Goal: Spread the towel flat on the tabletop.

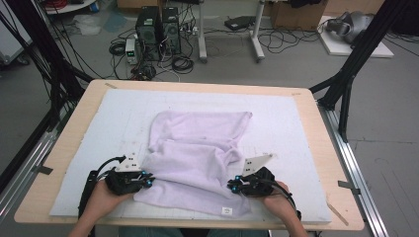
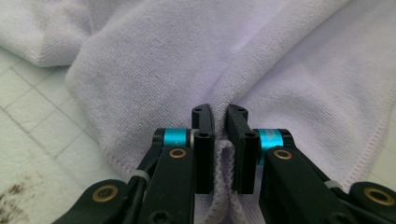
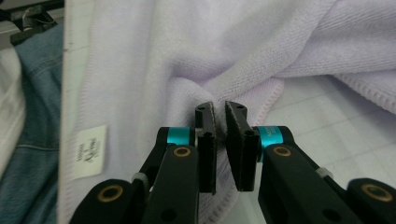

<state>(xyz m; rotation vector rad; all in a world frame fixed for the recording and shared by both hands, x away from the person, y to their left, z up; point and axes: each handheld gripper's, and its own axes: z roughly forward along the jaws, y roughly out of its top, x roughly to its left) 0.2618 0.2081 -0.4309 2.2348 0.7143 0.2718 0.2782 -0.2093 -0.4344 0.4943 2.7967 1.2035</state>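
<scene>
Both grippers are pinched onto the lavender towel (image 1: 197,163), one at each side of its near portion. Left gripper (image 1: 146,181) sits toward the near-left corner of the table (image 1: 69,143); in the left gripper view its jaws stand almost together with a fold of the towel's (image 2: 196,60) hemmed edge squeezed between the pads. Right gripper (image 1: 232,186) sits toward the near edge, right of the middle; in the right gripper view its jaws are likewise nearly closed on a gathered bit of towel (image 3: 187,56), with the white care label (image 3: 89,151) lying flat just beside them.

Towel itself lies in the middle of the white mat (image 1: 296,148) that covers the table, rumpled rather than flat: its far part bunches into a rounded hump with loose folds, while the near part is spread toward the person's side.

Judging by this, the work looks like folding or straightening the towel, and it is at an early stage. What seems done is the grasp on both sides of the near edge. What seems left is the rest: lifting or pulling the cloth taut, smoothing out the bunched far part, and laying it into a neat fold.
</scene>
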